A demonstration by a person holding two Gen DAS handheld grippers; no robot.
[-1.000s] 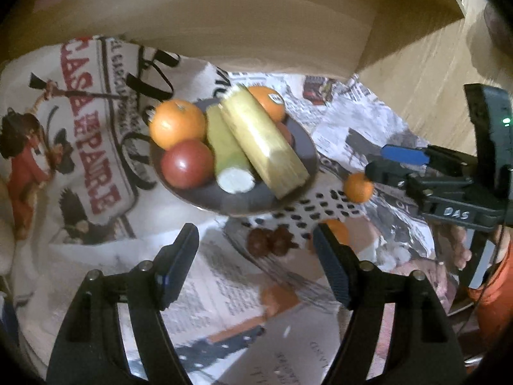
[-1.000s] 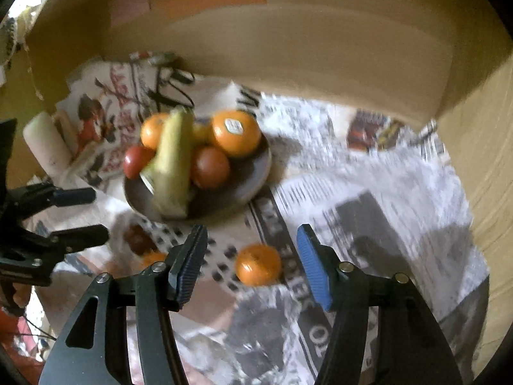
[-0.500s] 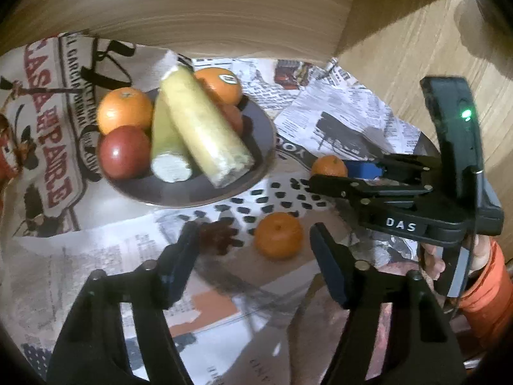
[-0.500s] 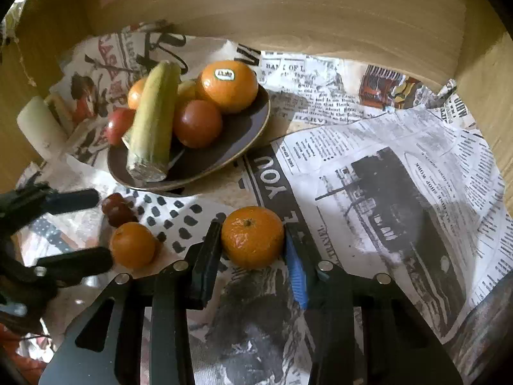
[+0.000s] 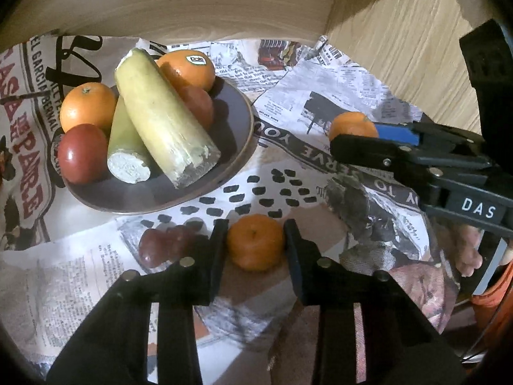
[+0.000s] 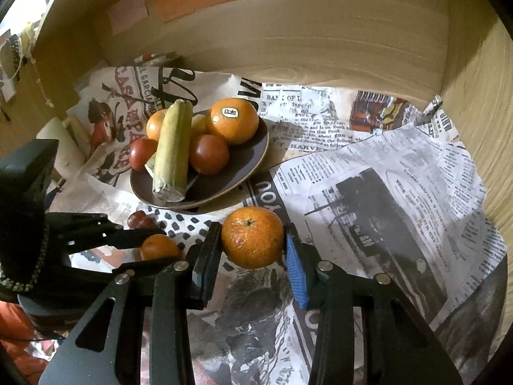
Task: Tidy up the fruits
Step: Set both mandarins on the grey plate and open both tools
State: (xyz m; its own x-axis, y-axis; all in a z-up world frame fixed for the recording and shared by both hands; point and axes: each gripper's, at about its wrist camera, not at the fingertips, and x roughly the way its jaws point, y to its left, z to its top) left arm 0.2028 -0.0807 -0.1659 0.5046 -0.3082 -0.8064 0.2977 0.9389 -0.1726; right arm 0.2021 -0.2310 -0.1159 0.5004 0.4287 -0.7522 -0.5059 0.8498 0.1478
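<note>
Fingers of both grippers clamp round, dimpled mandarins above crumpled newspaper.

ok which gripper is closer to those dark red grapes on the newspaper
Left. The left gripper is shut on a mandarin with the grapes just beside its left finger. The right gripper holds another mandarin farther off.

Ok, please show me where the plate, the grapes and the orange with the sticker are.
plate (image 5: 239, 128): left wrist view, bare dark inner wall at the right side.
grapes (image 5: 160, 245): left wrist view, middle of the dark red bunch.
sticker orange (image 6: 232, 122): right wrist view, peel just under the label.
</note>
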